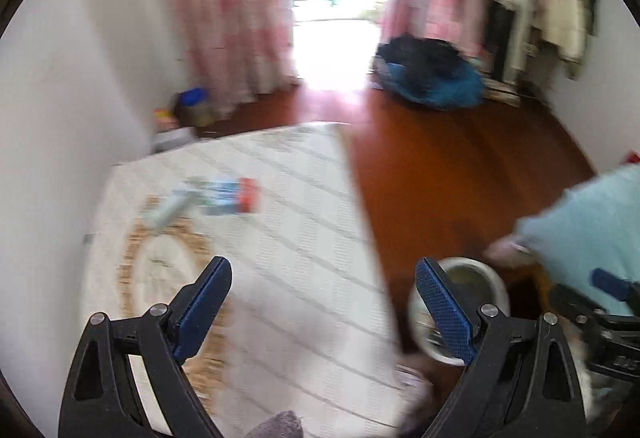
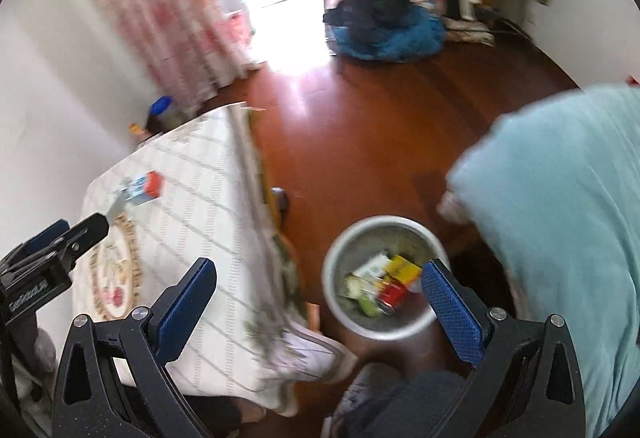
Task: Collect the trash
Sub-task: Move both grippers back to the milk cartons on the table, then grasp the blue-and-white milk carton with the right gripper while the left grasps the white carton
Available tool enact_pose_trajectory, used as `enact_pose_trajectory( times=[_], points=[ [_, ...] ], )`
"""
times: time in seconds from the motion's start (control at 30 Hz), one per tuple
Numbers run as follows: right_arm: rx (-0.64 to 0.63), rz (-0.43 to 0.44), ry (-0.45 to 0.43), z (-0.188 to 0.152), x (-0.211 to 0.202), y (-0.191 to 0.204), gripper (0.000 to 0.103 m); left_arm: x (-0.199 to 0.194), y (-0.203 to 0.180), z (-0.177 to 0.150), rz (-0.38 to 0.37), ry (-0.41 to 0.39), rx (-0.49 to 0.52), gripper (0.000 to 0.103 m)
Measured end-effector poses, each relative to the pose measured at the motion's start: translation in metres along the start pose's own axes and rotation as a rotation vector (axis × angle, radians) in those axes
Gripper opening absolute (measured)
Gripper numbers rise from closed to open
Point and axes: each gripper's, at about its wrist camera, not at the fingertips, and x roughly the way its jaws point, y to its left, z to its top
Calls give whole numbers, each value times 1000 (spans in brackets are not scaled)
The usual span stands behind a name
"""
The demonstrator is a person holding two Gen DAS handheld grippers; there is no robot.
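A blue, white and red carton (image 1: pixel 230 195) lies on the table (image 1: pixel 304 238) beside a pale wrapper (image 1: pixel 172 207); it also shows in the right wrist view (image 2: pixel 140 189). A white bin (image 2: pixel 384 278) stands on the floor to the right of the table and holds several pieces of trash, among them a yellow box (image 2: pixel 404 268) and a red can (image 2: pixel 394 296). The bin's rim shows in the left wrist view (image 1: pixel 496 278). My left gripper (image 1: pixel 322 272) is open and empty above the table. My right gripper (image 2: pixel 318 276) is open and empty above the bin's left side.
The table has a white checked cloth and stands against a white wall (image 1: pixel 60 117). The floor (image 2: pixel 360 137) is red-brown wood. A blue and black heap (image 2: pixel 384 29) lies by the bright doorway. Jars (image 1: pixel 192 105) stand in the corner. A light blue sleeve (image 2: pixel 560 217) fills the right.
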Motion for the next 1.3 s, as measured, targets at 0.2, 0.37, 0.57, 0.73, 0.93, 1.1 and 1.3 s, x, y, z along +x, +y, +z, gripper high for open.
enact_pose_trajectory(
  times=[0.2,0.37,0.57,0.73,0.93,1.1,1.3],
  points=[
    [-254,77,102,34,67,121,103,56,111,-21,196,55,-151,94],
    [-560,68,213,51,151,239,103,119,192,-54,249,179,-284,103],
    [-879,10,351,63,257,357,103,172,242,-68,332,250,-289,103],
    [-1064,-37,429,68,318,416,103,192,262,-69,368,270,-251,103],
    [-1039,-7,512,74,353,428,77,193,265,-43,355,241,-163,103],
    [-639,-21,536,107,346,371,72,201,244,1,282,220,9,103],
    [-358,-70,529,115,332,293,72,249,200,27,225,312,314,102]
  ],
)
